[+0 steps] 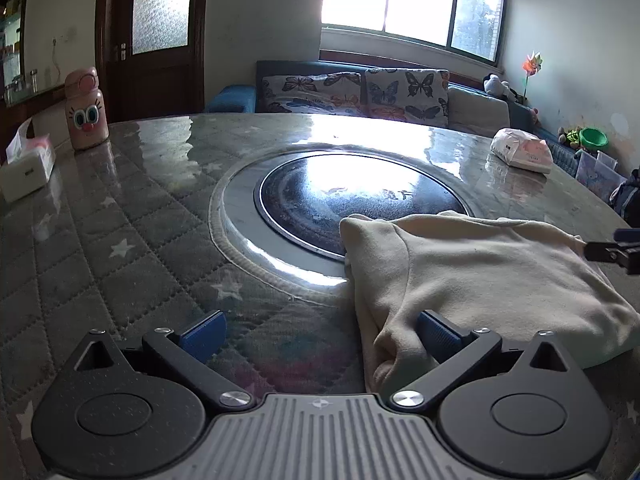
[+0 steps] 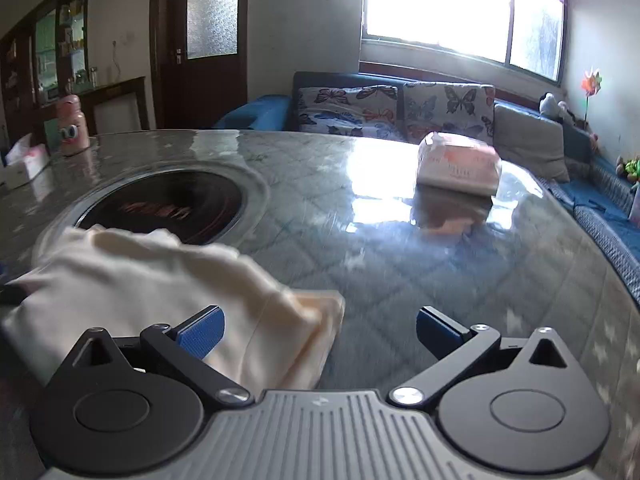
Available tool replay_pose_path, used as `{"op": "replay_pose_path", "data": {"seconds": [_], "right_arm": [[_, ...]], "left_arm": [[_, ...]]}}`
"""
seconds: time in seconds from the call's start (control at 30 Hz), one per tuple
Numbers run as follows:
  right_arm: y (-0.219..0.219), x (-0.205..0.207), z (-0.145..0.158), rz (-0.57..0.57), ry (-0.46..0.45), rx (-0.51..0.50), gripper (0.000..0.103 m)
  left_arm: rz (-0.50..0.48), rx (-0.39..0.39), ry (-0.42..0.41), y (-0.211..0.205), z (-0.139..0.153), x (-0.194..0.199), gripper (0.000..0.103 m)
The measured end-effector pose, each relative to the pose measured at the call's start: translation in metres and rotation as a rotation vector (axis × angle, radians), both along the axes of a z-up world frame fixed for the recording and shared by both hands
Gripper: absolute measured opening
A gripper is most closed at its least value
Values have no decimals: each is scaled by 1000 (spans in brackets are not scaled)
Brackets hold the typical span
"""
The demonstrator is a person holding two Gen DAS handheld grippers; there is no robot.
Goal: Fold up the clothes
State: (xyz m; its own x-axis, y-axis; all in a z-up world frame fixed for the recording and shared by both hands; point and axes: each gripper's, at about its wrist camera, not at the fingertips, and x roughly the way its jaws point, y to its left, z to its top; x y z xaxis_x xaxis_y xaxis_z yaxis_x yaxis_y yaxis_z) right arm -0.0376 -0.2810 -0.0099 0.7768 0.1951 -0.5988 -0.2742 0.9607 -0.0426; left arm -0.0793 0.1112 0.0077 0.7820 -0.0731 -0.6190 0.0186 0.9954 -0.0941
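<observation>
A cream garment lies folded on the round table; it also shows in the right wrist view. My left gripper is open at the garment's near left corner, with its right pad against the cloth and its left pad over bare table. My right gripper is open at the garment's right edge, its left pad over the cloth, its right pad over bare table. The right gripper's tip shows at the right edge of the left wrist view.
A dark round hotplate is set in the table's middle, just behind the garment. A pink bottle and a tissue box stand far left. A wrapped tissue pack lies far right. A sofa stands behind the table.
</observation>
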Motion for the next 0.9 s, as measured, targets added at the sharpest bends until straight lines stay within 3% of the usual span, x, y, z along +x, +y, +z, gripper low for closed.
{"op": "replay_pose_path", "data": {"seconds": [0.23,0.5,0.7,0.9], "right_arm": [[3,39,-18,-43,38,-64,103],[1,19,-4,-28,0,-26,103],[24,-16,9,114,-43,-11,103],[52,-45,9,247,-22,-4,103]], "left_arm": [[-1,-3,3,1,-1,0,103],[7,-14,14,2,0,2,103],[19,-23,19,2,1,2,103],[25,-28,15,2,0,2,103]]}}
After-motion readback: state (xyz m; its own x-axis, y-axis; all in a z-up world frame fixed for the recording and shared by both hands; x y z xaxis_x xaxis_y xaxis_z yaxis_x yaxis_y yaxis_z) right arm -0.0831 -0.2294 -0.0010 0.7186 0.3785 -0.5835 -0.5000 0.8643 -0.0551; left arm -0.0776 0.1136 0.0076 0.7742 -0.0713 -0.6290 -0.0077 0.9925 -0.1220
